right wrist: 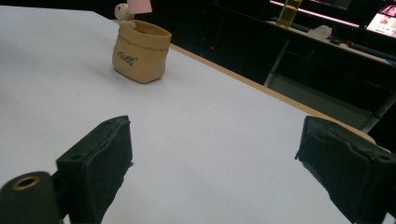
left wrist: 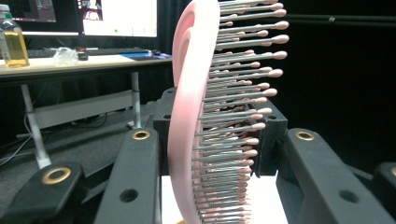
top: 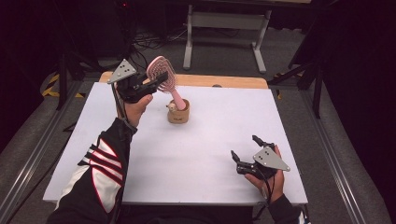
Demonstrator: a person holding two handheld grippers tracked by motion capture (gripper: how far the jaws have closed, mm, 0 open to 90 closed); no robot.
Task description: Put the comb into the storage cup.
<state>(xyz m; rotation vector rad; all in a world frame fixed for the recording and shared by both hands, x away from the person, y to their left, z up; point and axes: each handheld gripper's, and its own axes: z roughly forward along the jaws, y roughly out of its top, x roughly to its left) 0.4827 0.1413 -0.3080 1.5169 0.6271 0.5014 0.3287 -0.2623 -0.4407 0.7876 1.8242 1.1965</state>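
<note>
A pink hairbrush (top: 161, 71) is held tilted by its head, up at the table's back left, with my left gripper (top: 159, 82) shut on it. Its handle slants down to the mouth of a small tan pot (top: 179, 113). In the left gripper view the brush head (left wrist: 189, 116) stands edge-on between the black jaws of that gripper (left wrist: 215, 140), bristles pointing right. My right gripper (top: 244, 147) rests low at the front right, open and holding nothing. In the right gripper view, beyond this gripper (right wrist: 215, 154), the pot (right wrist: 140, 51) has a small pale figure (right wrist: 123, 11) at its rim and the handle's end (right wrist: 139, 5) just above it.
The white table top (top: 205, 154) has a wooden strip (top: 224, 81) along its far edge. Beyond it stands a grey desk frame (top: 224, 21). Metal rails (top: 28, 163) run along both sides. A desk with monitors and a yellow bottle (left wrist: 13, 42) stands farther off.
</note>
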